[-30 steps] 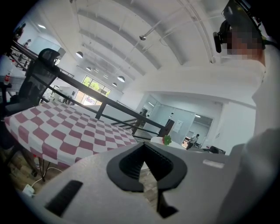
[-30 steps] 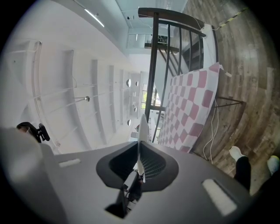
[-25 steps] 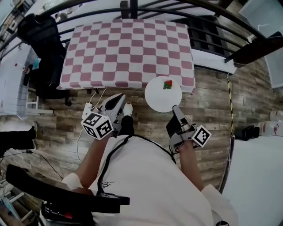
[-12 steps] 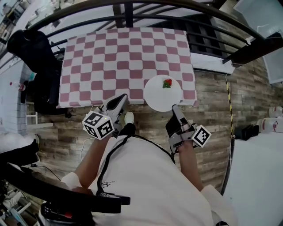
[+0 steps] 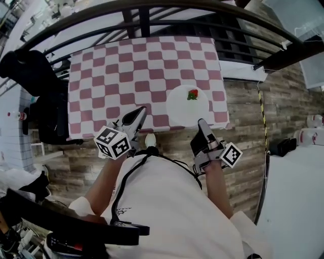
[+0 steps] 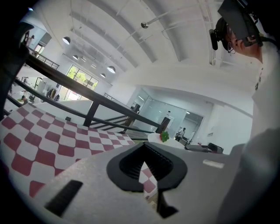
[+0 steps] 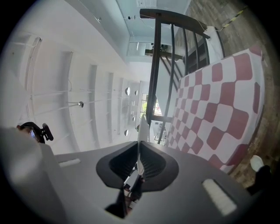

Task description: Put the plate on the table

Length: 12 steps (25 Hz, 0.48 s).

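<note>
Plate (image 5: pixel 186 107), white and round, is gripped at its near rim by my right claw (image 5: pixel 201 123). In the right gripper view the rim stands edge-on between the two pads, which are clenched on it. The plate lies over the near right corner of the surface (image 5: pixel 126 66), whose cloth is checked in red and white. From the head view I cannot tell whether the plate rests on the cloth or hangs just above it. A small red-and-green item (image 5: pixel 192 94) sits on the far part of the plate.

My left claw (image 5: pixel 140 111) is to the left of the plate, at the near edge of the surface and well apart from the plate. In the left gripper view its pads meet at the tips with nothing between them, so it is clenched on nothing. The checked cloth shows through the gap behind the tips.

Each claw carries its marker cube: the left one (image 5: pixel 112 143) and the right one (image 5: pixel 231 155). Both are on the near side, over the wooden floor (image 5: pixel 245 116). A dark railing (image 5: pixel 152 6) runs along the far side of the surface.
</note>
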Available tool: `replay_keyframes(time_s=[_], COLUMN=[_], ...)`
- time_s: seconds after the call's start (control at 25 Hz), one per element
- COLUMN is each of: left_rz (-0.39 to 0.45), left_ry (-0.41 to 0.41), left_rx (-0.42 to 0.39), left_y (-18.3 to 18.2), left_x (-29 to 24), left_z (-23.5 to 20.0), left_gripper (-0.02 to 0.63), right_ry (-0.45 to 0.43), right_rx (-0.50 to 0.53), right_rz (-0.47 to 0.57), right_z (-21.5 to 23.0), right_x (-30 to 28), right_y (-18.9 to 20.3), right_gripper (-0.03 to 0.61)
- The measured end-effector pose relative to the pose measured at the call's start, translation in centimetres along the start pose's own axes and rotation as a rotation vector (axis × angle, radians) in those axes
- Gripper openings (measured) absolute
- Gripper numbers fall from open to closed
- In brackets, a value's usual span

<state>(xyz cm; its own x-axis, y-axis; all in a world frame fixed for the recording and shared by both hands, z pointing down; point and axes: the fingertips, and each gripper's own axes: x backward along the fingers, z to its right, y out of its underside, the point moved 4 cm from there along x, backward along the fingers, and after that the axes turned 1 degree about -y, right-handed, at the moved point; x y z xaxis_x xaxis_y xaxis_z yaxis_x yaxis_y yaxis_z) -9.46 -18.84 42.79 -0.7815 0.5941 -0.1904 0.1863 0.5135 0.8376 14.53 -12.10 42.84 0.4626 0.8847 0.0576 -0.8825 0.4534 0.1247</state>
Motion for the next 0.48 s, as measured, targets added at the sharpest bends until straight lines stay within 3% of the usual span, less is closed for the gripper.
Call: replay_keyframes(time_s=[0.48], left_rz=[-0.009], left_ry=[0.017], left_rx=[0.013], left_y=[-2.3], left_x=[-1.4], left_z=[-6.9], left_gripper=[0.006], right_ry=[0.018], right_rx=[0.011], right_rz=[0.023], right_z=[1.5], right_x=[-6.2], right_y=[0.0], right_gripper=[0.025])
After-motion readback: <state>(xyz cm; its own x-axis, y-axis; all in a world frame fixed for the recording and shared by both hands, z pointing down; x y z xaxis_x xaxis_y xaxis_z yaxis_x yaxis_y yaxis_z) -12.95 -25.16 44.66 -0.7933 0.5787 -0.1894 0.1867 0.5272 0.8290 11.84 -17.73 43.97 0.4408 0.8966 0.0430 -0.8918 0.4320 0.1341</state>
